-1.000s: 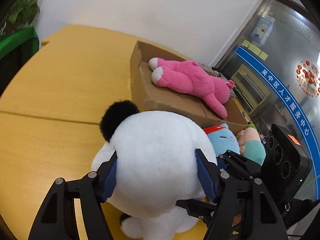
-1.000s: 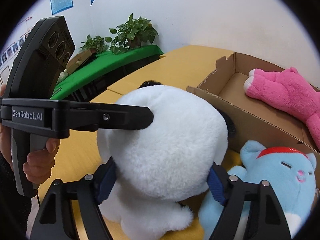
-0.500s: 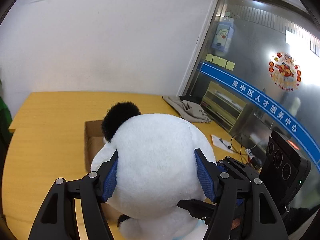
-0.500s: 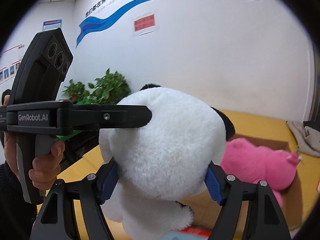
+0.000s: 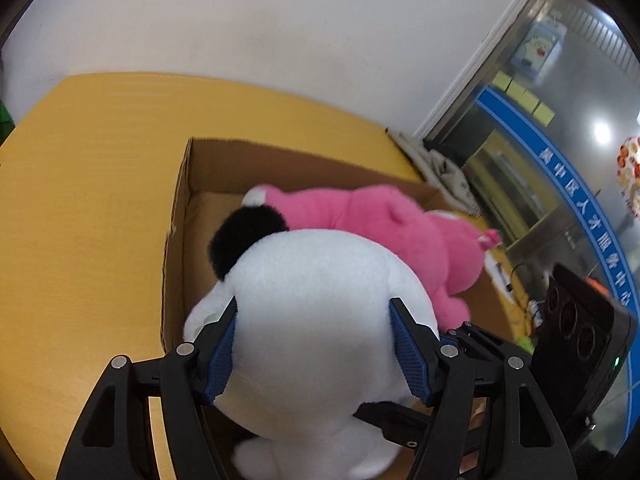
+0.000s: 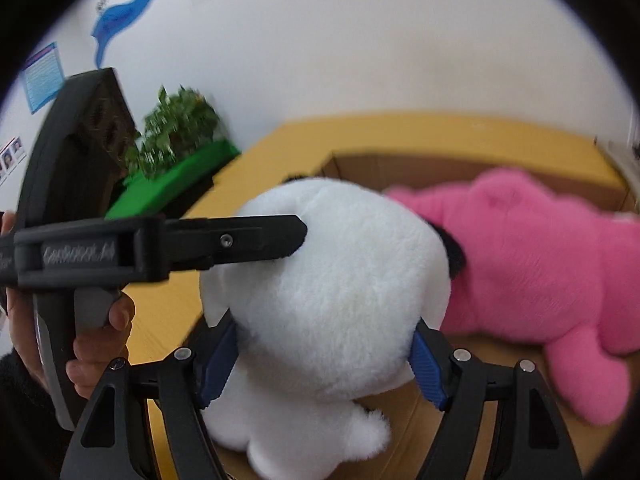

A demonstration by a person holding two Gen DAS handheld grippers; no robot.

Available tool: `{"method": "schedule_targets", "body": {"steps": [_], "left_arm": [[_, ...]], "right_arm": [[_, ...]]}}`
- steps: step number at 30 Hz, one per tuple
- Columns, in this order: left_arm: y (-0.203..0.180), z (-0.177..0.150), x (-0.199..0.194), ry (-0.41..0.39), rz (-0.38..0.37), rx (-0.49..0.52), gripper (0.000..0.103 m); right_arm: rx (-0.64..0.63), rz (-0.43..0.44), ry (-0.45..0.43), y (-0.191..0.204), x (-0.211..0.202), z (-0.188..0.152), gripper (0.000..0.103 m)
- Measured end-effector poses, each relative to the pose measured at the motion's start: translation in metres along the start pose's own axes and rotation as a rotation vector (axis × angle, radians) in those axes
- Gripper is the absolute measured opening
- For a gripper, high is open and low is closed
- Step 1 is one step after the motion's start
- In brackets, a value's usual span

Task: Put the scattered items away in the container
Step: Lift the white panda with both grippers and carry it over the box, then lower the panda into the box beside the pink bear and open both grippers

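Observation:
A big white plush toy with black ears hangs between both grippers. My left gripper is shut on its head from the sides. My right gripper is shut on the same head from another side. The toy is held above the near end of an open cardboard box on the yellow table. A pink plush toy lies inside the box, just beyond the white one. The left gripper's finger crosses the right wrist view.
The yellow table spreads left of the box. A grey cloth lies at the table's far right corner. Green plants and a green-covered bench stand to the left. The right gripper's body shows at the right.
Both grippers have carried the white plush up off the table and then over the box; it now hangs above the box's near end beside the pink toy.

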State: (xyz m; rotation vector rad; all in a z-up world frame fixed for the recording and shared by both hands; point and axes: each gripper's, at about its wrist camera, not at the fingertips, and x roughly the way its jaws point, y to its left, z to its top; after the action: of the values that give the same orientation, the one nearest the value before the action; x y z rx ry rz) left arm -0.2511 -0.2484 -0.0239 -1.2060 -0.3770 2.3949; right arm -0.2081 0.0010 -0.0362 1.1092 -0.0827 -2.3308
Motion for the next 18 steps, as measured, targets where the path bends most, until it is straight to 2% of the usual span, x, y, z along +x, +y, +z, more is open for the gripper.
{"method": "schedule_targets", "body": {"steps": [1,3,6,7,9,11,13,15,17,18], "left_arm": [[0.0,-0.003,0.001,0.004,0.018,0.007,0.075],[0.002,-0.007,0.0,-0.001,0.04,-0.002,0.078],[0.002,-0.011,-0.005,-0.006,0.056,-0.003,0.083],[0.001,-0.013,-0.009,-0.011,0.064,0.004,0.086],[-0.01,-0.012,-0.015,-0.028,0.084,0.003,0.088],[-0.019,-0.015,-0.026,-0.06,0.115,0.004,0.087],[-0.033,-0.021,-0.046,-0.108,0.147,0.032,0.087],[-0.055,-0.031,-0.07,-0.161,0.171,0.06,0.088],[-0.082,-0.042,-0.092,-0.212,0.192,0.096,0.093],[-0.096,-0.048,-0.101,-0.235,0.202,0.115,0.102]], "right_arm": [[0.0,0.004,0.049,0.0,0.008,-0.001,0.075],[-0.008,-0.002,0.093,0.001,0.016,-0.001,0.076],[-0.016,-0.009,0.111,0.002,0.017,-0.002,0.085],[-0.014,-0.011,0.113,0.002,0.017,-0.004,0.091],[0.001,-0.012,0.103,0.002,0.008,-0.009,0.094],[0.025,-0.026,0.067,0.001,-0.013,-0.021,0.094],[0.023,-0.084,0.003,0.006,-0.031,-0.017,0.095],[0.008,-0.168,-0.074,0.003,-0.068,-0.019,0.103],[-0.022,-0.261,-0.155,0.0,-0.106,-0.026,0.103],[-0.04,-0.301,-0.18,0.0,-0.121,-0.032,0.103]]}}
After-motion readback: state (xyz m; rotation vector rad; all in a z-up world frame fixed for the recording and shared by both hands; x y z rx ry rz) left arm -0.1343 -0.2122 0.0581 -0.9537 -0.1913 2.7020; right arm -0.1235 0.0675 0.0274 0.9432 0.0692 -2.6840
